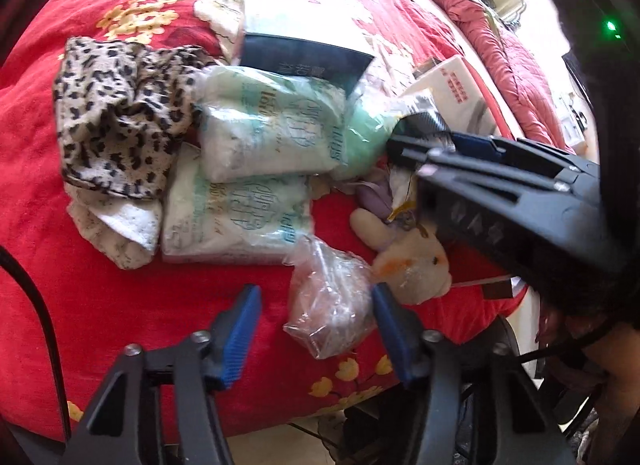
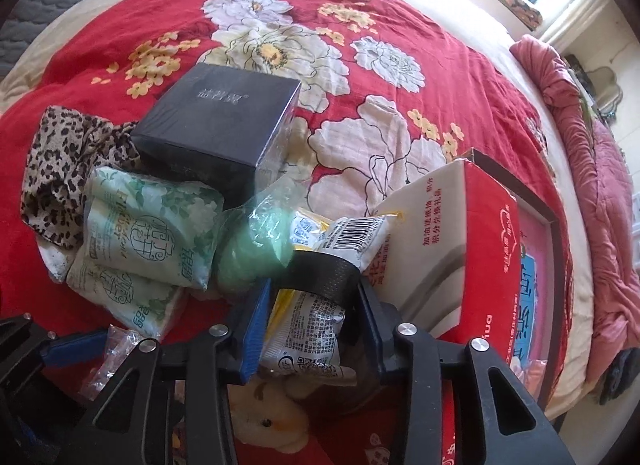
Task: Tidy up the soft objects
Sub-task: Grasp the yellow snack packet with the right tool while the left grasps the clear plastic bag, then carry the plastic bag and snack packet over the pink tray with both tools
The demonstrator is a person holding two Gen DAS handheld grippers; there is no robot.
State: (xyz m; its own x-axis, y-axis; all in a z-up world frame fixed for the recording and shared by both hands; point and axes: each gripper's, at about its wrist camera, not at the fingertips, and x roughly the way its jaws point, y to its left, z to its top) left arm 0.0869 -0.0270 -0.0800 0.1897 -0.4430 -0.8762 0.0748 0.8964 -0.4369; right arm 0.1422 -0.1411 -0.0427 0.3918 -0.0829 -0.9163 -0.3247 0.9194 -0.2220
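Right gripper (image 2: 308,329) clamps a soft printed packet (image 2: 308,329) on the bed (image 2: 360,77); left gripper (image 1: 316,329) straddles a crinkly clear bag (image 1: 328,305), jaws apart. Both seem light, slippery; grasp mid-body.

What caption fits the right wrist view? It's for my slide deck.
Right gripper shut on a white snack packet amid tissue packs on a red floral bedspread.
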